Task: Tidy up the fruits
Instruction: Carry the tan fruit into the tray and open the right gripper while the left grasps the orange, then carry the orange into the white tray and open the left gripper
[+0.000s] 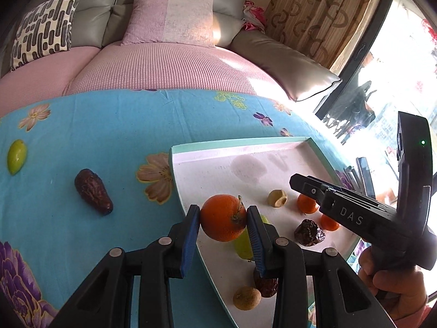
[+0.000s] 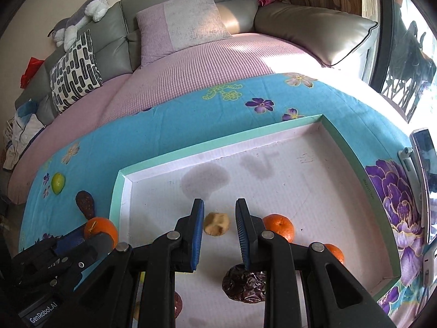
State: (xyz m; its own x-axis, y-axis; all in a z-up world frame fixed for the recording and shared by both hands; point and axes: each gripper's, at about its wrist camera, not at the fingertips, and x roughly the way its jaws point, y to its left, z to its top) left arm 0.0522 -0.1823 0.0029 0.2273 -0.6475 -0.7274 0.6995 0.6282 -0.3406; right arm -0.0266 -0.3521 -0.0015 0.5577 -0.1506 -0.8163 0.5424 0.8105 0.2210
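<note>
Covering table: floral cloth (image 2: 169,136), sofa (image 2: 207,63) behind.

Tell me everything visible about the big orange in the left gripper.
The orange is round, bright and glossy, with a short dry stem and a brownish scar beside it. The left gripper is shut on it, a blue pad pressed to each side, stem turned toward the right-hand pad. It is held over the near left edge of the white tray; whether it touches the tray cannot be told. A green fruit lies just behind it.
</note>
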